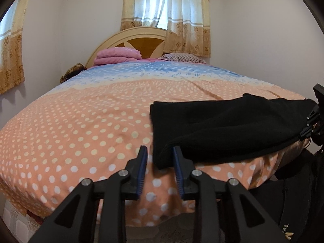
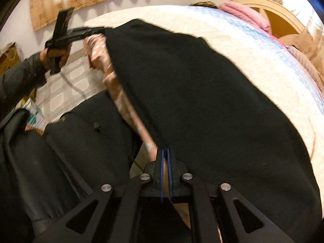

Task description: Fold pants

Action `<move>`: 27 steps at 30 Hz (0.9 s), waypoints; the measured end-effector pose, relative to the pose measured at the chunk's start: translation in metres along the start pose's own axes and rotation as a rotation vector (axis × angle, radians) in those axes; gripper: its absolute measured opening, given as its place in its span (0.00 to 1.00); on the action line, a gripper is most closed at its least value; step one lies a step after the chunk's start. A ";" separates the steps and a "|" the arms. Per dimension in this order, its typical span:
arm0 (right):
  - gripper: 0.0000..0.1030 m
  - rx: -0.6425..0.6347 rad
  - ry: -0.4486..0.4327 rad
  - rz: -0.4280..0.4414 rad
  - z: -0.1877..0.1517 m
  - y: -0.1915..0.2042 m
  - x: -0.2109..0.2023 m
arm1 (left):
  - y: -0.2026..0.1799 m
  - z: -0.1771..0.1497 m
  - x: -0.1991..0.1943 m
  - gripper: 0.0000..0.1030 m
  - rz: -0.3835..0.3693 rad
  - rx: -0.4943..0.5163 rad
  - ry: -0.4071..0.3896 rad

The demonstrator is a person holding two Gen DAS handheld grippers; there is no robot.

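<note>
Lying folded along the near edge of the bed (image 1: 81, 121), the black pants (image 1: 222, 125) touch the left hand-held gripper (image 1: 160, 151), its jaws spread wide. Right wrist view: the right hand-held gripper (image 2: 165, 151) pinches the pants' near edge, jaws narrow

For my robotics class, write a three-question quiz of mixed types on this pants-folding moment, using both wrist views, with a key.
1. True or false: the left gripper is shut on the black pants.
2. Multiple choice: which end of the pants does the right gripper meet? A) the right end, at the bed's near edge B) the end nearest the headboard C) none
3. Fill in: the folded pink blanket lies at the ____ of the bed.

Key: 1 false, its fingers stand apart beside the pants' near corner; 2 A; 3 head.
</note>
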State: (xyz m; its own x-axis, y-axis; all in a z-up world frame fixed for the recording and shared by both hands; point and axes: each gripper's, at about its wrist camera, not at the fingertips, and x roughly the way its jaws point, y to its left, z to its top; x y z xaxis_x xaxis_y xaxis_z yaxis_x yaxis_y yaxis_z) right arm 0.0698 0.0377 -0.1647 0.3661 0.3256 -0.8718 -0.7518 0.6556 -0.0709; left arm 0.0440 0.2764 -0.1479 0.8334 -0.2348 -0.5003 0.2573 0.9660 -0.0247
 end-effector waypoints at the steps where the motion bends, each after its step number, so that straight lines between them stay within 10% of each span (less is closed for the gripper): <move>1: 0.03 -0.004 0.011 0.002 -0.001 0.000 0.003 | 0.002 -0.001 -0.003 0.30 0.004 -0.002 0.005; 8: 0.04 0.045 -0.044 0.037 -0.004 -0.012 -0.011 | 0.029 0.001 -0.030 0.28 0.091 -0.112 -0.044; 12: 0.06 0.078 -0.104 0.036 0.000 -0.016 -0.021 | 0.002 0.026 -0.033 0.46 0.052 -0.091 -0.112; 15: 0.46 0.111 -0.113 0.056 0.000 -0.018 -0.024 | -0.029 0.043 -0.018 0.49 -0.035 -0.063 -0.125; 22: 0.50 0.182 -0.144 0.049 -0.016 -0.028 -0.035 | -0.083 0.023 0.050 0.49 -0.072 0.078 0.085; 27: 0.50 0.314 -0.185 0.020 -0.046 -0.063 -0.058 | -0.079 0.015 0.039 0.49 -0.082 0.054 0.078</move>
State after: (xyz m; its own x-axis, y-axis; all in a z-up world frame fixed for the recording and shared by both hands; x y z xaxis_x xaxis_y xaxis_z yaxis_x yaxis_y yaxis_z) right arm 0.0705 -0.0538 -0.1324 0.4674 0.4391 -0.7673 -0.5655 0.8156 0.1223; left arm 0.0637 0.1895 -0.1522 0.7688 -0.3012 -0.5641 0.3502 0.9364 -0.0228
